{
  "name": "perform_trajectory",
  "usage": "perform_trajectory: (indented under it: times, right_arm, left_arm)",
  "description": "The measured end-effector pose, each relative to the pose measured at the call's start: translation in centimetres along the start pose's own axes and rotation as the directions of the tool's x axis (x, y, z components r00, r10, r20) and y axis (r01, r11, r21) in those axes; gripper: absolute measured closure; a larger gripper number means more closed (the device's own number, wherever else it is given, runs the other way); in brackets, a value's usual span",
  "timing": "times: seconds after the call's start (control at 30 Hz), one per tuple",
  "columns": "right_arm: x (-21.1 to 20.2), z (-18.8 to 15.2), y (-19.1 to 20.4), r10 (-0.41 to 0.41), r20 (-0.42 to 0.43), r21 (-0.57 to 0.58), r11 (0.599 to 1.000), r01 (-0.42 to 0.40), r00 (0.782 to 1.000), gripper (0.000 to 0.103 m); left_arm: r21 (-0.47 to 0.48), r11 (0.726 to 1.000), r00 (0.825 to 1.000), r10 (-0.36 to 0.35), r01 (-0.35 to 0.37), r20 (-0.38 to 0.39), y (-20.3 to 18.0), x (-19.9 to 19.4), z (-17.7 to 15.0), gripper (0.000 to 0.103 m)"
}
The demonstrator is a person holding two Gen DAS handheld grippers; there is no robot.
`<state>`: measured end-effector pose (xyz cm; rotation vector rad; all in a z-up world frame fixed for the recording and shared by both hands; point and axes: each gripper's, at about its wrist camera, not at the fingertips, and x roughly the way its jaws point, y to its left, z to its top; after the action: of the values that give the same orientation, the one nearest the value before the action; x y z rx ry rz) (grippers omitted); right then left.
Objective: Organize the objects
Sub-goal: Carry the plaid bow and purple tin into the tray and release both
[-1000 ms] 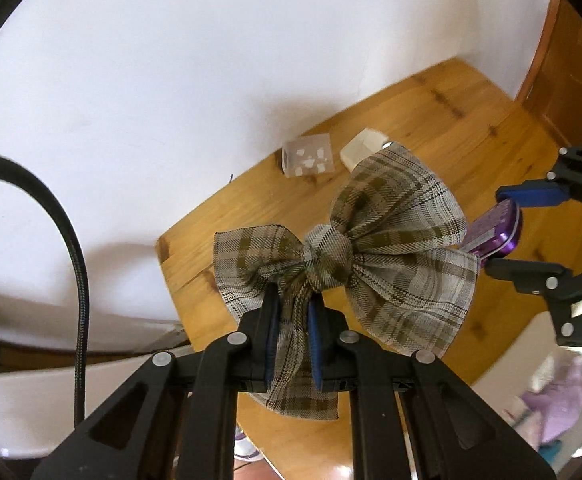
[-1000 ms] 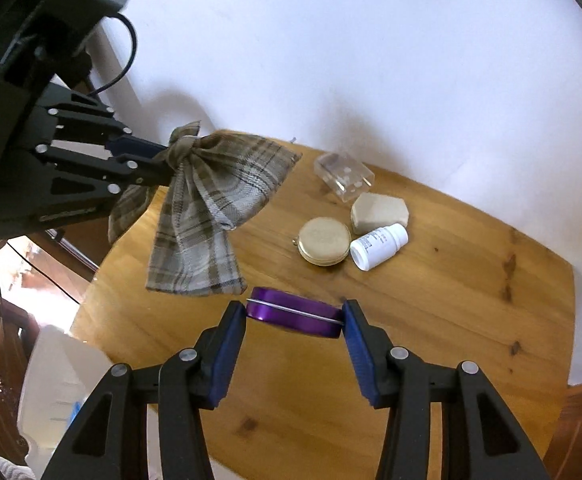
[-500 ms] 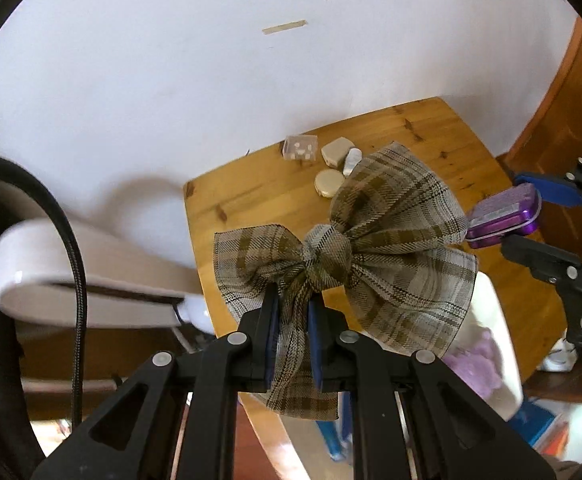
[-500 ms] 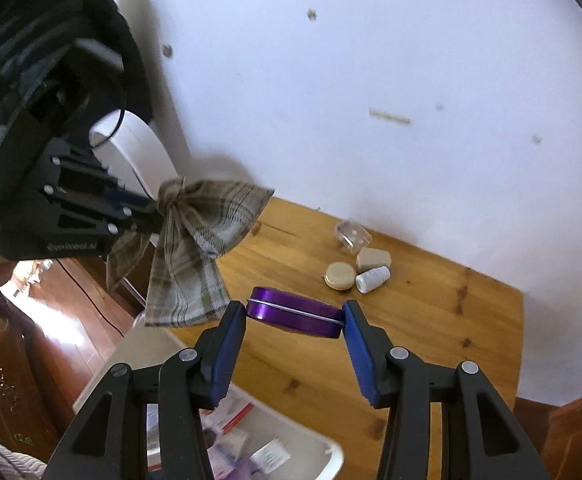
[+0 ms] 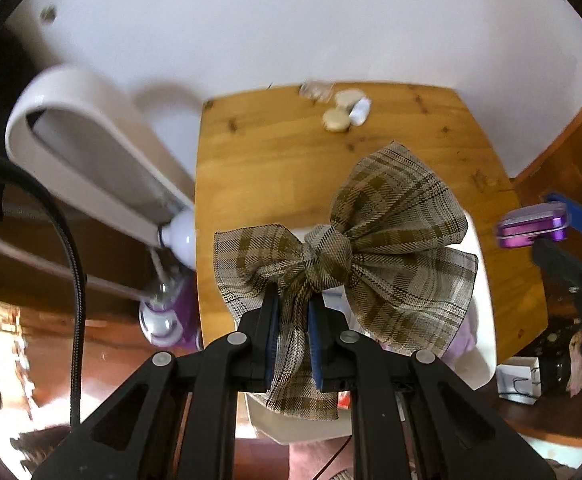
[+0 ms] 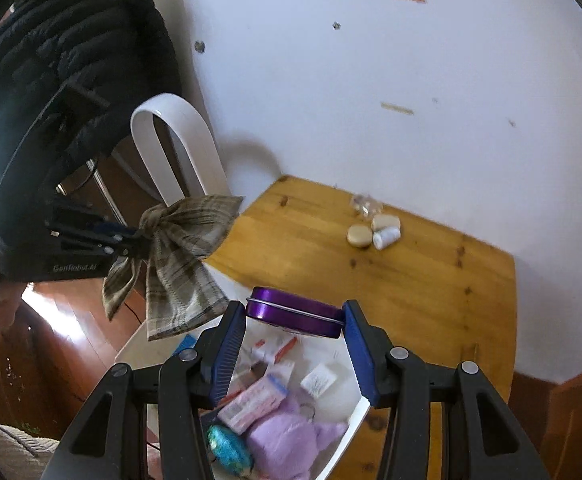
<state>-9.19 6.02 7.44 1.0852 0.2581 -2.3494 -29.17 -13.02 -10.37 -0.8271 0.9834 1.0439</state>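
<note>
I hold the left gripper (image 5: 293, 316) closed on the plaid bow (image 5: 355, 256). The right gripper (image 6: 295, 322) clamps the purple tin (image 6: 293, 312) between its pads, above the white bin (image 6: 355, 420) on the wooden table (image 6: 411, 280).

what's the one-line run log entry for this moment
left gripper: shut on plaid fabric bow | right gripper: shut on purple metal tin | both above white bin | wooden table
</note>
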Motion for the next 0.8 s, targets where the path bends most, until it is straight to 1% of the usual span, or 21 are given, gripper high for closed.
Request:
perform_trajectory:
  times: [0.07, 0.13, 0.23, 0.3, 0.43, 0.53, 0.7, 0.8]
  right_arm:
    - [0.1, -0.9, 0.1, -0.009, -0.010, 0.021, 1.000, 0.009, 1.000, 0.052]
    - [0.4, -1.7, 0.1, -0.013, -0.032, 0.056, 0.998, 0.015, 0.999, 0.052]
    - [0.8, -2.7, 0.0, -0.024, -0.053, 0.079, 0.996, 0.028, 0.998, 0.053]
    - [1.3, -3.3, 0.2, -0.047, -0.067, 0.081, 0.995, 0.052, 0.997, 0.053]
    - [2.4, -4.4, 0.3, -0.065, -0.105, 0.095, 0.993, 0.075, 0.992, 0.052]
    - [3.3, -5.0, 0.2, -0.074, -0.140, 0.111, 0.990, 0.090, 0.987, 0.052]
    - [5.4, -5.6, -0.4, -0.113, -0.198, 0.120, 0.983, 0.138, 0.974, 0.052]
    - [6.6, -6.0, -0.8, -0.128, -0.231, 0.134, 0.978, 0.162, 0.965, 0.052]
  left_arm:
    - [-0.024, 1.000, 0.999, -0.005, 0.004, -0.039, 0.5, 1.2, -0.9, 0.089]
    - [-0.045, 0.999, 0.997, 0.006, -0.009, -0.071, 0.9, 2.5, -1.6, 0.089]
    - [-0.077, 0.997, 0.995, 0.013, -0.021, -0.101, 1.6, 4.0, -2.2, 0.089]
    - [-0.100, 0.995, 0.993, 0.007, -0.019, -0.116, 2.2, 4.5, -2.7, 0.089]
    - [-0.131, 0.991, 0.989, -0.008, -0.011, -0.146, 2.7, 6.9, -2.6, 0.089]
    - [-0.152, 0.988, 0.983, -0.014, -0.015, -0.185, 2.8, 9.2, -2.5, 0.089]
    - [-0.134, 0.991, 0.975, -0.003, -0.028, -0.224, 2.4, 11.6, -2.8, 0.087]
    - [-0.077, 0.995, 0.970, 0.037, -0.057, -0.240, 1.6, 12.7, -3.0, 0.082]
